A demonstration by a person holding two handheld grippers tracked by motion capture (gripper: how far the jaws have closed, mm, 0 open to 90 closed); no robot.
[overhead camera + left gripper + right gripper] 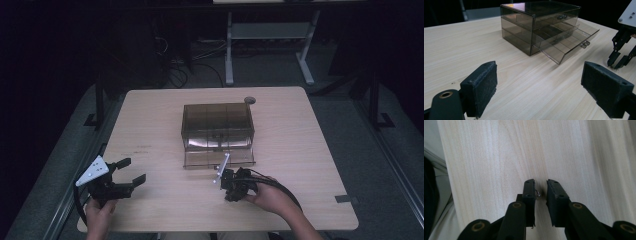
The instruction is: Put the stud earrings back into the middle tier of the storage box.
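At the lower left of the high view, a hand is holding the left tongs [134, 172] just above the pale wood-grain surface [160, 120]. A grey three-cornered plate is sitting on top of them. In the left gripper view their jaws are standing wide apart, released, with rough black felt-like pads [486, 86] and nothing between them.

At the centre of the high view, a box [217, 127] of smoky, see-through plastic is resting on the surface. It is rectangular, with glossy flat walls and stacked drawers. Its bottom drawer [567, 41] is standing pulled out toward the near edge, with a small clear handle on its front.

Right of centre, at the lower edge of the high view, the other hand is pointing the right tongs [231, 196] down at the surface just in front of the open drawer. In the right gripper view their jaws are standing narrowly apart, and a tiny shiny pin [538, 194] with a rounded head is lying between them, against the left pad. Whether the pads are clamping it, I cannot tell.
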